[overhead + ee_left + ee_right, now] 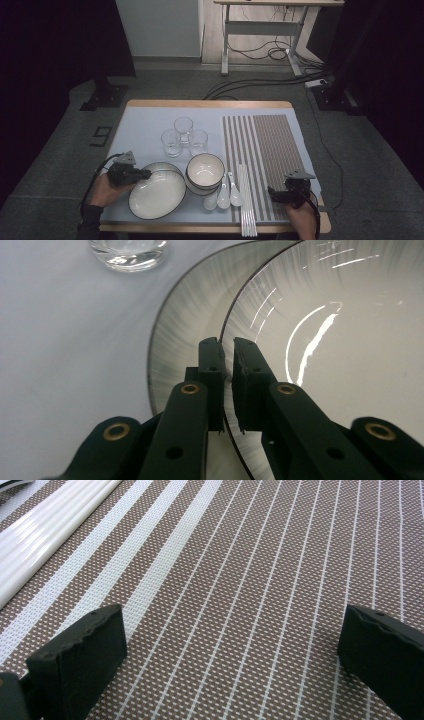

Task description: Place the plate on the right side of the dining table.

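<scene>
Two white plates with dark rims lie stacked at the table's front left. The top plate [157, 194] [350, 340] sits slightly off the lower plate [167, 167] [185, 325]. My left gripper [142, 174] [227, 347] is shut on the top plate's left rim, one jaw on each side of the rim. My right gripper [274, 194] [235, 630] stands open just over the striped brown placemat [272, 140] [240, 555], with nothing between its jaws.
Stacked bowls [205, 172] stand right of the plates, with white spoons [222, 196] and white chopsticks [246, 205] [45, 535] beside them. Three glasses [184, 135] [127, 252] cluster behind. A pale blue cloth [145, 125] covers the table. A desk with cables [260, 30] stands beyond.
</scene>
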